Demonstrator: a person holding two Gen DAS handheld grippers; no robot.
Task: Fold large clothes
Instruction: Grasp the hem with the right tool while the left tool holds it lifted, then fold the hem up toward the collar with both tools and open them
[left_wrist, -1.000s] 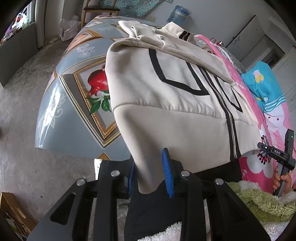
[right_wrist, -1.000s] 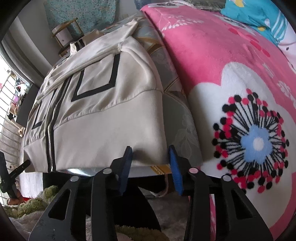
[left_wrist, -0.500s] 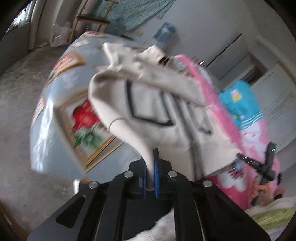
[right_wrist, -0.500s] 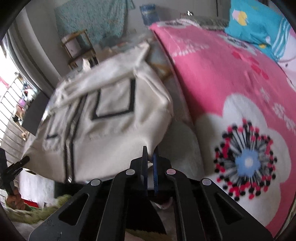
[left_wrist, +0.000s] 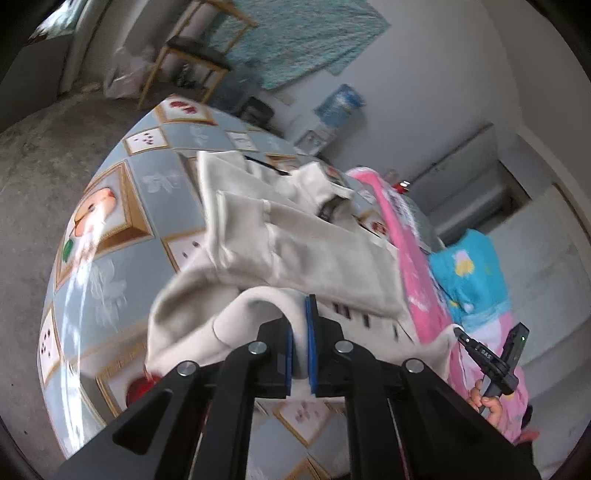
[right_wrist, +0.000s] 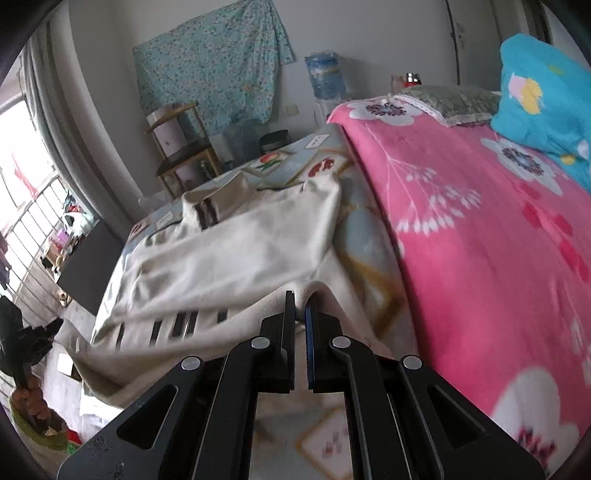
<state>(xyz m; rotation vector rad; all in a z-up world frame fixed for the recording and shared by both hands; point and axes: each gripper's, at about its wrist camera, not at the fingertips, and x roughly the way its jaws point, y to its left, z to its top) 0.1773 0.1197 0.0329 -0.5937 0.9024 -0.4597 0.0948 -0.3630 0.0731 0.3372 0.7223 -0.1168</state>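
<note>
A large cream jacket (left_wrist: 295, 251) with black stripes lies on the blue patterned bed cover (left_wrist: 122, 229). My left gripper (left_wrist: 300, 325) is shut on the jacket's hem corner and holds it raised over the garment. My right gripper (right_wrist: 300, 314) is shut on the other hem corner of the jacket (right_wrist: 236, 258), also lifted. The hem hangs between the two grippers, folded up over the jacket's body. The right gripper also shows in the left wrist view (left_wrist: 491, 358).
A pink flowered blanket (right_wrist: 480, 229) lies right of the jacket, with a blue pillow (right_wrist: 543, 110) on it. A wooden shelf (right_wrist: 181, 147) and a water bottle (right_wrist: 325, 77) stand by the far wall. Bare floor (left_wrist: 33, 155) lies left of the bed.
Both grippers closed on the jacket's bottom hem, lifted it off the bed's near edge and carried it forward over the jacket toward the collar.
</note>
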